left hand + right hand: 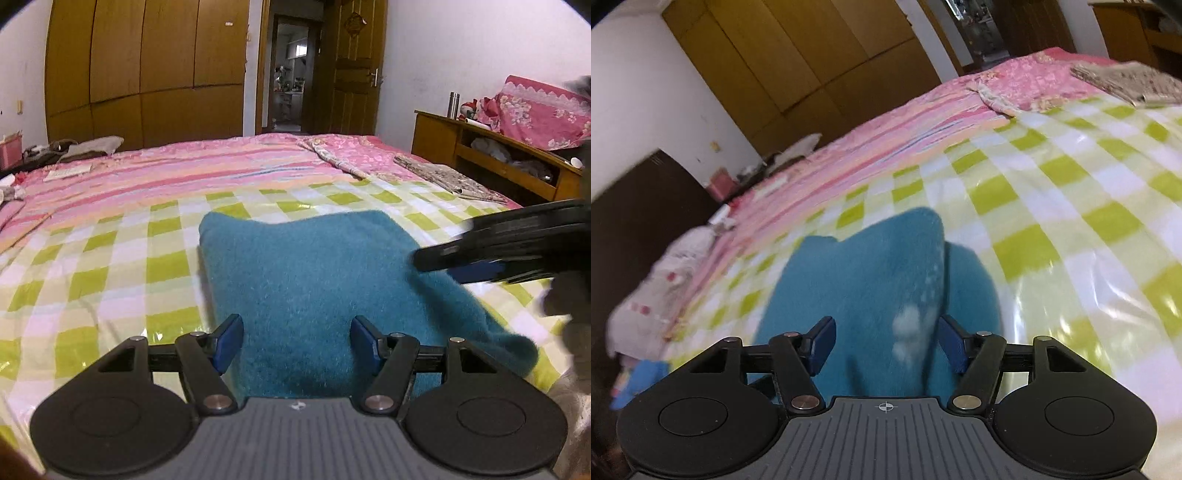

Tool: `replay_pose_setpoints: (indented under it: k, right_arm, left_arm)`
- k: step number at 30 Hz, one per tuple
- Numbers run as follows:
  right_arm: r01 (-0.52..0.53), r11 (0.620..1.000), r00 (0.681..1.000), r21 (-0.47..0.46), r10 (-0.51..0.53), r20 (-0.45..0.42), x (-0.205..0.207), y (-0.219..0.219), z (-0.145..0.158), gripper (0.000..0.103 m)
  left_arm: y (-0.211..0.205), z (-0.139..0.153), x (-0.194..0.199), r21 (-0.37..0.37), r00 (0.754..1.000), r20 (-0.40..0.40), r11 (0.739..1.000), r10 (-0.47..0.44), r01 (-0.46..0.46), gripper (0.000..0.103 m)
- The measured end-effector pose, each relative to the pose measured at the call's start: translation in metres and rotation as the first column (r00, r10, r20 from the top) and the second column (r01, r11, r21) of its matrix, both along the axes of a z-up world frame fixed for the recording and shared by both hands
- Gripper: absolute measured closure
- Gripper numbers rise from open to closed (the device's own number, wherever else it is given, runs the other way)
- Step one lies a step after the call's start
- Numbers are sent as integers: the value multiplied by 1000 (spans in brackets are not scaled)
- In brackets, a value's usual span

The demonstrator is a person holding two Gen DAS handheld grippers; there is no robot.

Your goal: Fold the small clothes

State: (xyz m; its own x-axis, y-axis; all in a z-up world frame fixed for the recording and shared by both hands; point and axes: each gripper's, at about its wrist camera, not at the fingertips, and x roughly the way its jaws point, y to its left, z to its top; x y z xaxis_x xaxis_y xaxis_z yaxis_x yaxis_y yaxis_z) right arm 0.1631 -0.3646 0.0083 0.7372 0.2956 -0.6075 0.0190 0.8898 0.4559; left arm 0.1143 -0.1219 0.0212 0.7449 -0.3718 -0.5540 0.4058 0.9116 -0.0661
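A fuzzy teal garment [317,280] lies folded on the green-and-white checked sheet [110,266] of the bed. My left gripper [297,343] is open, its blue pads [229,341] just above the garment's near edge. My right gripper [436,260] comes in from the right, blurred, over the garment's right side. In the right wrist view the right gripper [886,343] is open above the teal garment [871,295], which has a raised fold and pale patches. Nothing is gripped.
A pink striped bedspread [184,173] covers the far half of the bed. A folded patterned cloth [443,177] lies at the far right. A wooden headboard shelf [498,151] stands at right, wardrobes [147,66] and an open door behind.
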Motion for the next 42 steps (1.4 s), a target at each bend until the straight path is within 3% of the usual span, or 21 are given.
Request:
replay_pose_setpoints:
  k: [3,6,8,11,15,17,24,29,31,33,34,38,42]
  right_arm:
    - [6,1000,1000,13,-6,-27,20,8,-17,43]
    - [19,998,1000,66,-19,1,12,4,-13,75]
    - [9,993,999,121,-15,49,-2,-9,2,83]
    - [34,992,990,120,-50,133,-26,-26,18,84]
    - [157,985,987,75,-159,22,-17,-40,-18,84]
    - [161,986,986,32,-162,30,-17,-36,-34,83]
    - [168,986,985,-14,-168,32,-19,-29,-21,78]
    - [167,974,981,-152,-149,123,-44,-7,11,71]
    - [146,972,986,-182,-128,108,-45,0,9,68]
    - [163,946,987,-279,-152,60,-38,5,-2,67]
    - [162,947,987,-277,-159,35,-35,2,-10,66]
    - [215,973,976,-81,-217,-17,-21,-25,-32,68]
    - [227,971,973,-80,-229,-9,4,-24,-36,68]
  left_arm:
    - [-3,-1,8,13,1000,7,1000,4,-4,33]
    - [-7,1,15,9,1000,-2,1000,2,-2,33]
    - [-10,11,13,-10,999,28,1000,-15,15,33]
    - [-17,18,6,-29,996,81,999,-41,44,32]
    - [-30,-9,19,-11,999,1,999,-35,35,29]
    - [-30,-16,18,-27,1000,2,999,-22,22,28]
    - [-30,-7,13,-8,1000,3,1000,-12,12,27]
    - [-24,0,6,4,999,33,1000,-6,6,27]
    - [-24,-4,10,0,1000,10,1000,0,0,27]
    - [-23,-8,12,-22,1000,-11,1000,0,-1,27]
    - [-23,-9,12,-28,1000,-15,1000,-4,4,27]
    - [-29,-17,19,-17,1000,-2,1000,-20,20,26]
    - [-37,-20,36,-1,1000,5,1000,-12,12,21]
